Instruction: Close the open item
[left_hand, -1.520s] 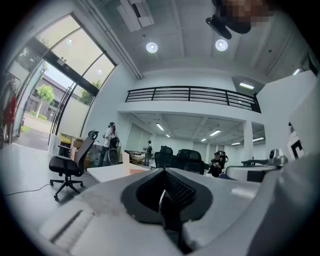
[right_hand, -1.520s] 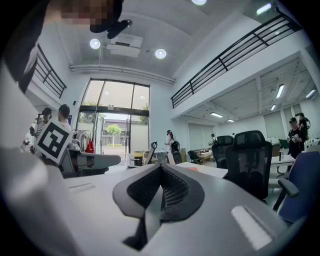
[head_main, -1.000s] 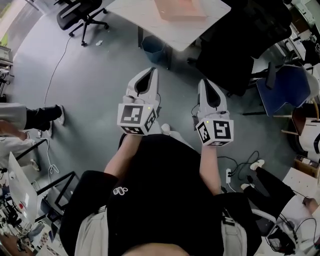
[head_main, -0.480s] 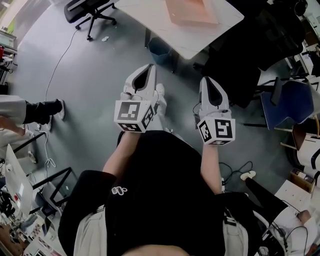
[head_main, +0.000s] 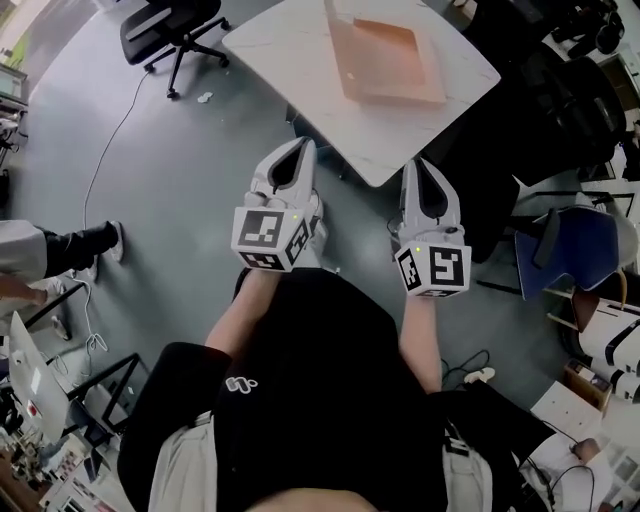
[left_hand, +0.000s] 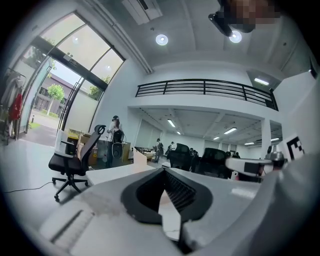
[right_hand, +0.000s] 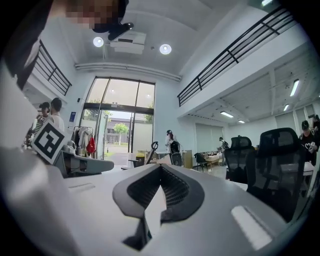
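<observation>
A shallow pink box lies open on a white table at the top of the head view; its lid flap stands at its left edge. Both grippers are held side by side in front of my body and point at the table's near edge. My left gripper is shut with nothing in it, its tips over the floor just short of the table. My right gripper is also shut and empty, at the table's near corner. The left gripper view shows the closed jaws with the tabletop beyond them. The right gripper shows closed too.
A black office chair stands on the grey floor at the far left. Black chairs and a blue chair crowd the right of the table. A person's leg and cables are at the left, with a cluttered desk at the bottom left.
The table with the pink box has come nearer and fills more of the head view. Both grippers stay shut and level in front of my body.
</observation>
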